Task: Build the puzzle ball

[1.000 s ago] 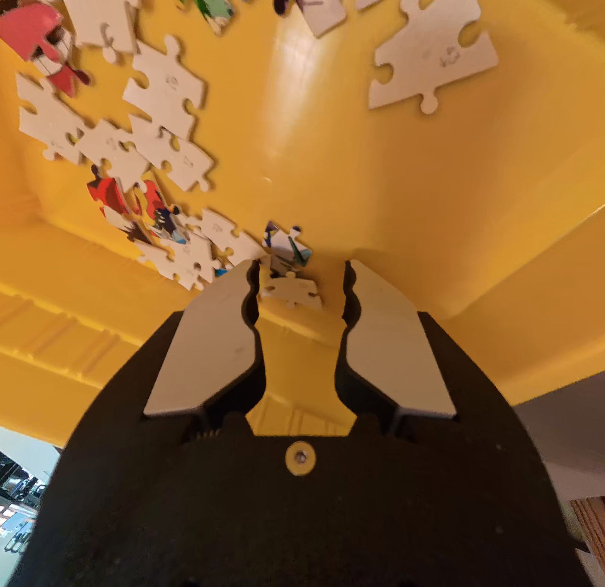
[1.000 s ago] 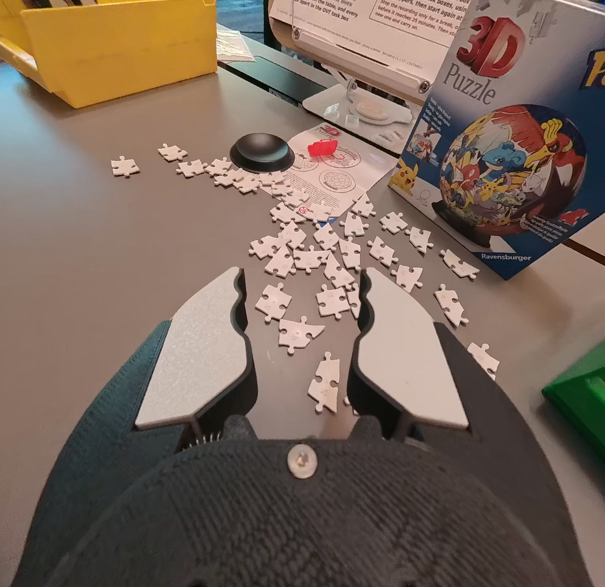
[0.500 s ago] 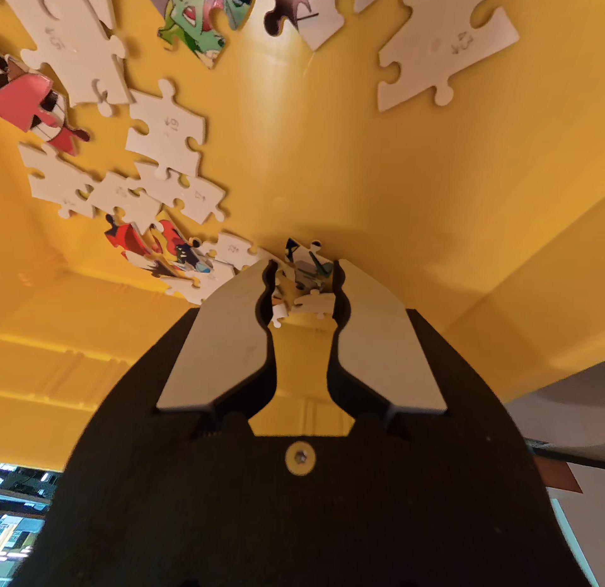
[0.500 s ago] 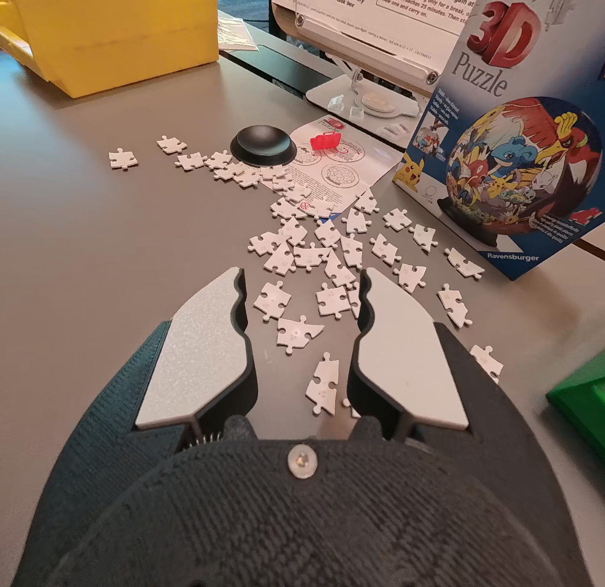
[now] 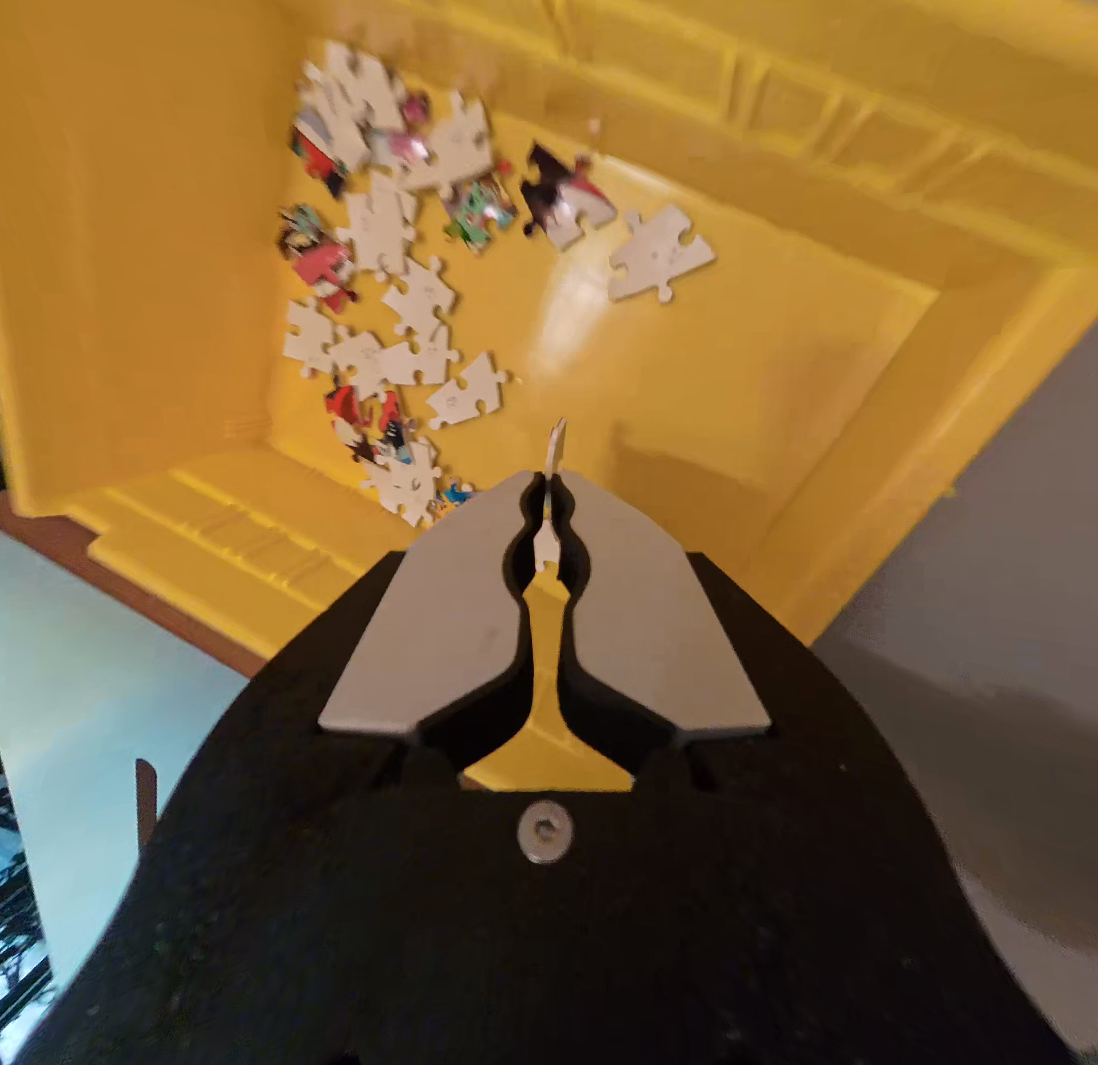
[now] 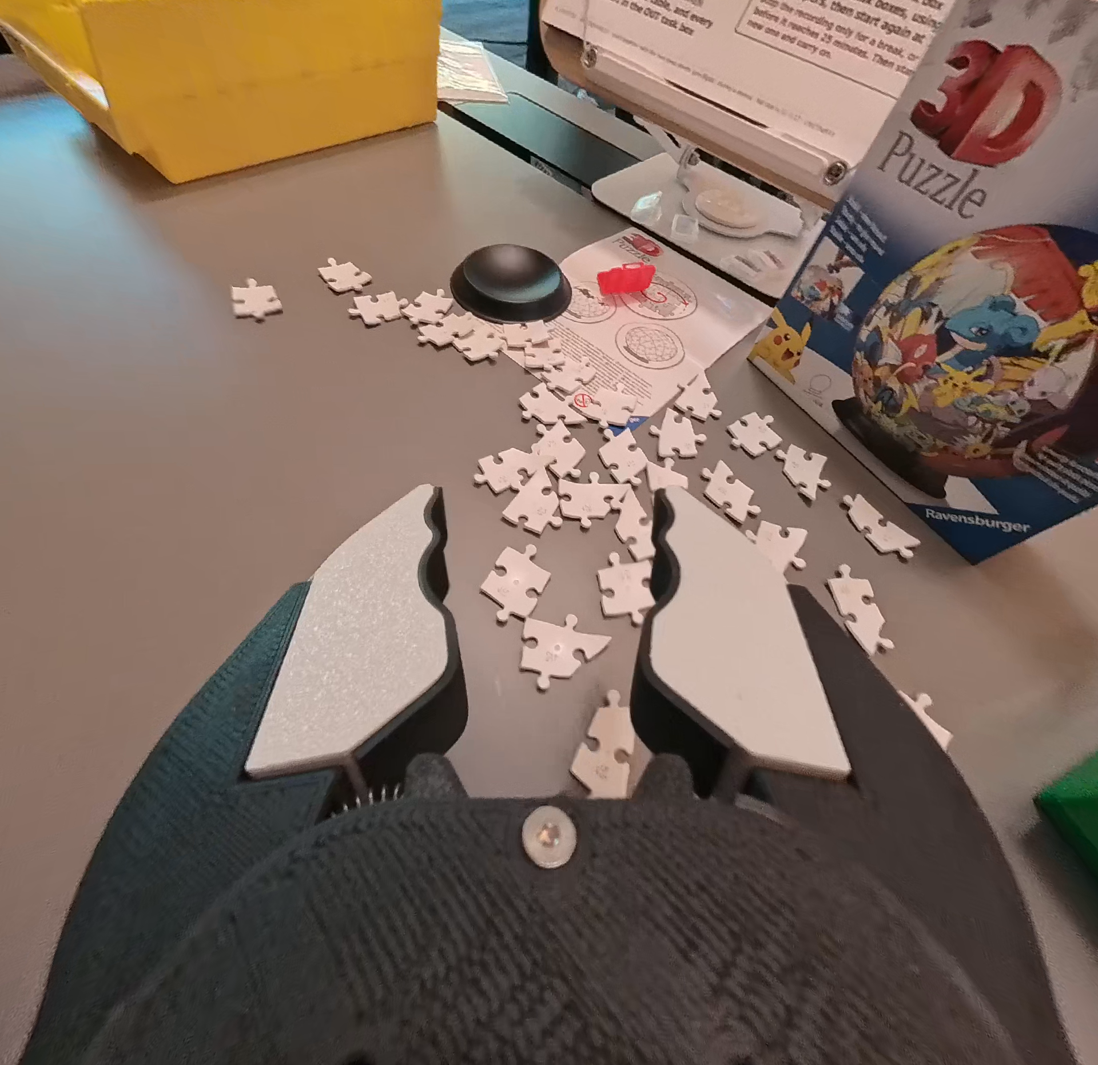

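Observation:
My left gripper is shut on a puzzle piece held edge-on, lifted above the floor of a yellow bin. Several loose puzzle pieces, some white side up and some coloured, lie in the bin's left half. My right gripper is open and empty, low over a grey table. Several white puzzle pieces lie scattered between and beyond its fingers. A black dome stand sits farther back.
The puzzle box stands at the right. A printed leaflet with a small red part lies beside the stand. The yellow bin is at the far left. A green object shows at the right edge. A sign stand is behind.
My left gripper closed on a puzzle piece at the bin floor and pulled back up with it. The right gripper has barely moved.

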A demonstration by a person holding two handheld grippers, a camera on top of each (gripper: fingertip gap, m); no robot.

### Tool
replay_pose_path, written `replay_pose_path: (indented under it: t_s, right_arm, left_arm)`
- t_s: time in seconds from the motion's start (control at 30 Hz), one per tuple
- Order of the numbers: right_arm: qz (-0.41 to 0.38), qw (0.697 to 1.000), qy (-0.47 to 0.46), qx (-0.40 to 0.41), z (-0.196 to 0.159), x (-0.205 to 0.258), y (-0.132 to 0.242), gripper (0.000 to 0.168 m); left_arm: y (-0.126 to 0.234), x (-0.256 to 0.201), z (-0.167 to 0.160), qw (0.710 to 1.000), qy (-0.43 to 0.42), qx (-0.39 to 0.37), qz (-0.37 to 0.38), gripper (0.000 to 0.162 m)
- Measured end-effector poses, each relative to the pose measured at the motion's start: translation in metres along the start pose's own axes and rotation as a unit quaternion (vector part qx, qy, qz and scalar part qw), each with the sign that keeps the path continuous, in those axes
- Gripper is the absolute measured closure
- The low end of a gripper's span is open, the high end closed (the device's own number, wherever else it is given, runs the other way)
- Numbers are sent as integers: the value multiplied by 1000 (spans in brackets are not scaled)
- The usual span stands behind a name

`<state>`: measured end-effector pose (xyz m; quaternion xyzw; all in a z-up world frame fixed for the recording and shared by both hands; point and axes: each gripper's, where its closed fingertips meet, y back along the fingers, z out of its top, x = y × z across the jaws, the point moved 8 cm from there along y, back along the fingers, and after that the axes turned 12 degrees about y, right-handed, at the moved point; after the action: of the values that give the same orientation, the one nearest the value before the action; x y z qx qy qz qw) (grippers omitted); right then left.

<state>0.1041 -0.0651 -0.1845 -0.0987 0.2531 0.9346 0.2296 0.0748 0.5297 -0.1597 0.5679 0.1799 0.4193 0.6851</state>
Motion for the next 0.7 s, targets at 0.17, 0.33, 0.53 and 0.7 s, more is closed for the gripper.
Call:
replay_pose_path:
  t_s: [0.17,0.33,0.53,0.7]
  right_arm:
    - [65,993,-46,-89,31,15,-18,105]
    - [138,971,-68,-185,87,28,-49,118]
    - [230,936,-103,-247,148,50,-85,130]
    - [214,931,-141,-260,161,48,-95,145]
  left_arm:
    - [70,-22,26,936,137,-312,-86,161]
    - [101,-71,58,753,286,-537,-252,161]
    - [78,-140,105,594,397,-584,-386,161]
    - [58,-184,137,587,409,-586,-382,161]
